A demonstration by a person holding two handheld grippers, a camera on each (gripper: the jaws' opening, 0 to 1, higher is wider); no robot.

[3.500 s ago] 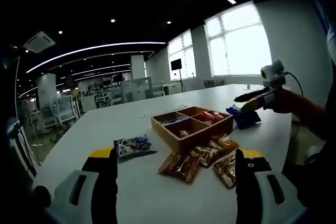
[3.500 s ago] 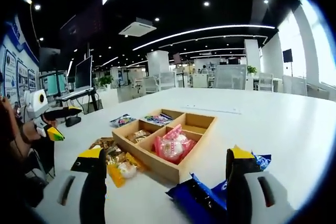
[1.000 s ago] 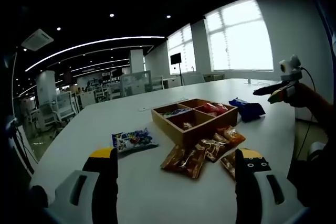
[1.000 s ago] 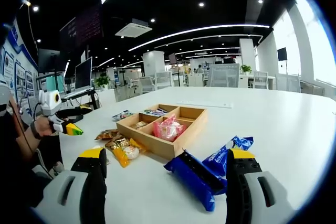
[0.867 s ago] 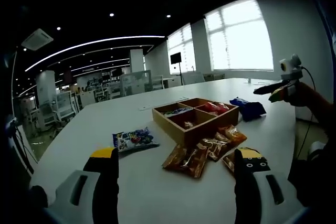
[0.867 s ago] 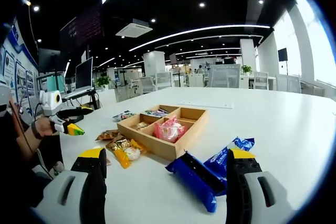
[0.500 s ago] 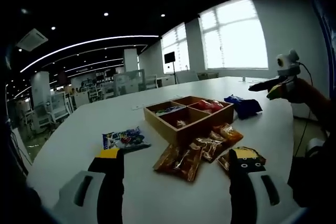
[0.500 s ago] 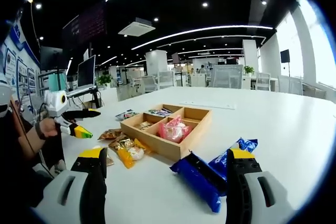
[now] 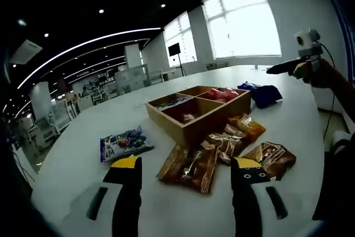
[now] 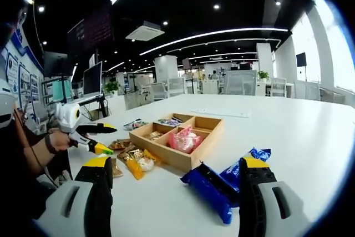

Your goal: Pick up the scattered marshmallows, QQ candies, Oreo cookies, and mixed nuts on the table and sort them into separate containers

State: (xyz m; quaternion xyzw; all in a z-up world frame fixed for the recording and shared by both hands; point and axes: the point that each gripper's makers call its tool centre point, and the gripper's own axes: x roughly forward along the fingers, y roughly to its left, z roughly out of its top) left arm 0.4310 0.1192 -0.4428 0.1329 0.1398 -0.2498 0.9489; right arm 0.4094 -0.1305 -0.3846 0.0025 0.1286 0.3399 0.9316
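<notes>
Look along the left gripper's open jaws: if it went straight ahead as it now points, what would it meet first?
Probably the brown snack packet lying on the table between the left gripper jaws; the wooden tray sits beyond it. Depth is hard to judge, so it might pass just above.

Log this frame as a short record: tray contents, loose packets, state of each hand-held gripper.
tray: wooden, four compartments; pink packet in one
blue packets: on table beside tray, between right jaws
brown packets: loose on table in front of tray
blue candy bag: apart, on table
left hand-held gripper: open, empty
right hand-held gripper: open, empty
</notes>
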